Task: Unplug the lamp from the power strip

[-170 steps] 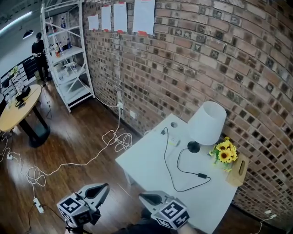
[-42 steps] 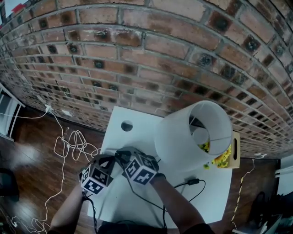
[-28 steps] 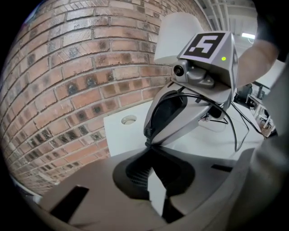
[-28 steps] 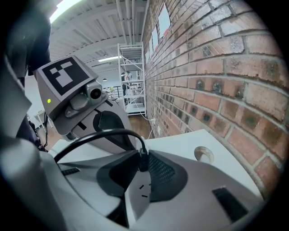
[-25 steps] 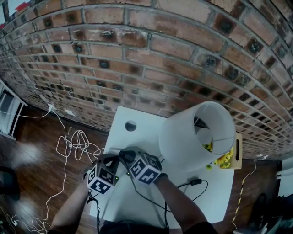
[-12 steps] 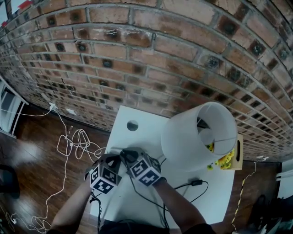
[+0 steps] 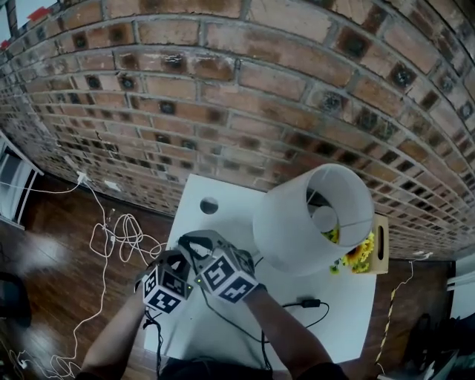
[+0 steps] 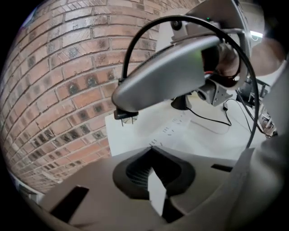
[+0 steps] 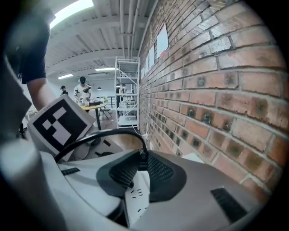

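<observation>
Lamp plug (image 8: 123, 114) now out of power strip (image 8: 156, 196).

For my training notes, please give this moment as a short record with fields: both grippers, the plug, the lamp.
left gripper: shut on power strip
right gripper: shut on black plug
plug state: out of the strip, prongs showing
lamp: standing on white table, beside sunflowers

I see even, rather dim indoor light. The ceiling strip lights (image 9: 74, 10) glare in the right gripper view; the white lampshade (image 7: 297, 223) reads brightest. Fisheye bends the brick wall (image 7: 223, 96), corners go black.
</observation>
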The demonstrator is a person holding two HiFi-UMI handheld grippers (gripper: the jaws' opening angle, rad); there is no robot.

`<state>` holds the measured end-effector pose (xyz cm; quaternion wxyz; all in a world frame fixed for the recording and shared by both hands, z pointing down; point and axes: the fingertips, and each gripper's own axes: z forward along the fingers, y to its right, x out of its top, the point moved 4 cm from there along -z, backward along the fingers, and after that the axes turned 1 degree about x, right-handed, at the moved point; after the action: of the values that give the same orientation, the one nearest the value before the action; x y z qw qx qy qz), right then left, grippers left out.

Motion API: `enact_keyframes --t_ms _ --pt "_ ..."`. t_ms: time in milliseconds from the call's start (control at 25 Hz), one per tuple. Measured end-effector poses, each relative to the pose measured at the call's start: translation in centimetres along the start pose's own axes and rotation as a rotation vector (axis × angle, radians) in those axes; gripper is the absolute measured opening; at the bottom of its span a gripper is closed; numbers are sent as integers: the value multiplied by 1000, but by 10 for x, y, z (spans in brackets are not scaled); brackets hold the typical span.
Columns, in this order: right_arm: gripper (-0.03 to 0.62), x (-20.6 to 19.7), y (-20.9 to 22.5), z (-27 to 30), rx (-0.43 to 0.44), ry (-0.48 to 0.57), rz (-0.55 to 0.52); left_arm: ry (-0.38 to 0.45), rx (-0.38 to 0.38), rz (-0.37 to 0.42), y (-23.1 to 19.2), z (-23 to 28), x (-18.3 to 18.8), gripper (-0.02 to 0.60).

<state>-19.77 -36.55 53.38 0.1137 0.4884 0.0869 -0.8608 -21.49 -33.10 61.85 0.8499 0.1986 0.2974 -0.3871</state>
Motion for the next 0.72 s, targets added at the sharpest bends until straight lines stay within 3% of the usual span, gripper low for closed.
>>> enact_keyframes --t_ms 720 --pt "64 5 2 -23 -70 45 32 8 11 -19 0 -1 -1 23"
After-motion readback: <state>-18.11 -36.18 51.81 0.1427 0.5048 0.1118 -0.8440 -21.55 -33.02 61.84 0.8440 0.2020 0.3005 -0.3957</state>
